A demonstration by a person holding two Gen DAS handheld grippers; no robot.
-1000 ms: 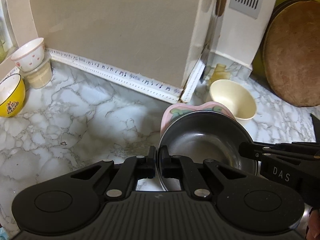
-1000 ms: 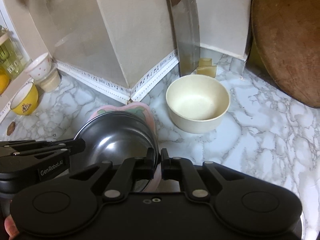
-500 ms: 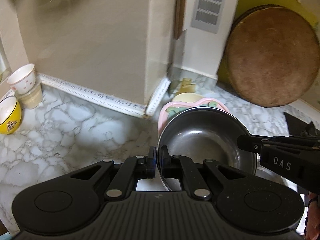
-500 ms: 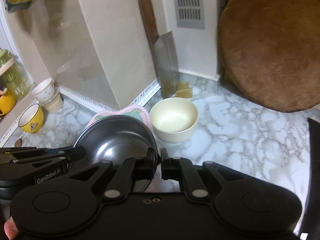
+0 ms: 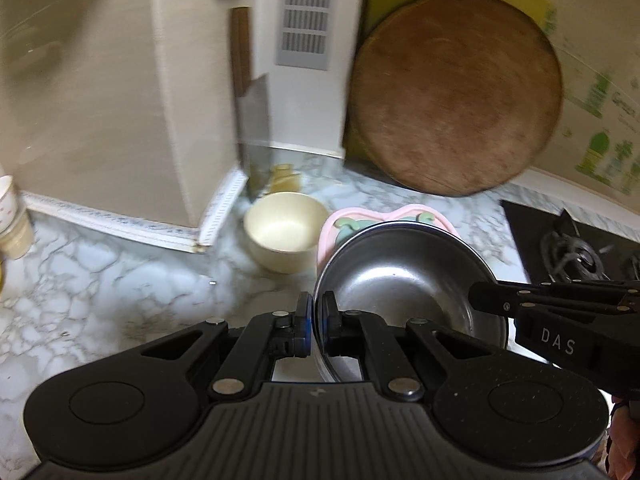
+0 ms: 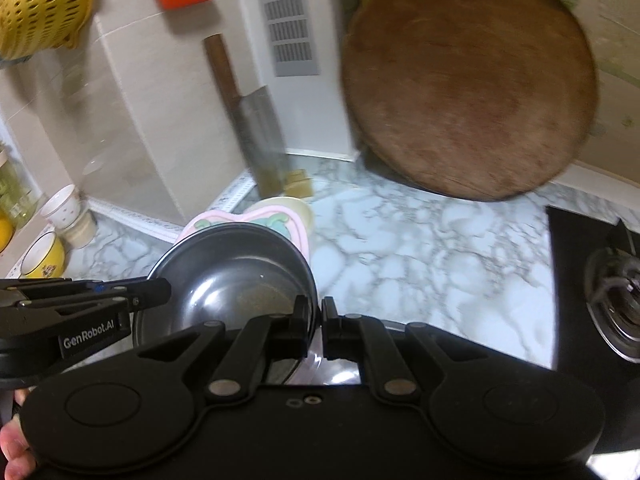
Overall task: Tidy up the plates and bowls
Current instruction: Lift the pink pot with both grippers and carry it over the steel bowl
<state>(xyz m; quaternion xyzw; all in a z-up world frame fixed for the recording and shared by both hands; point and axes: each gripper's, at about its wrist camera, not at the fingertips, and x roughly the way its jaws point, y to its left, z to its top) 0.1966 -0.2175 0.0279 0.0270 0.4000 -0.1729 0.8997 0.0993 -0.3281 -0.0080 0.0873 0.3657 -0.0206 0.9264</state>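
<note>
Two grippers hold one steel bowl (image 5: 404, 280) by opposite sides of its rim, above a marble counter (image 5: 120, 280). The left gripper (image 5: 316, 322) has its jaws pinched narrow on the near left rim; the right gripper (image 6: 316, 322) is clamped likewise on the right rim. A pink plate (image 5: 348, 220) sits under the steel bowl. Just beyond it rests a cream bowl (image 5: 284, 232). A round wooden board (image 5: 456, 92) and a cleaver (image 5: 254, 132) lean against the back wall.
</note>
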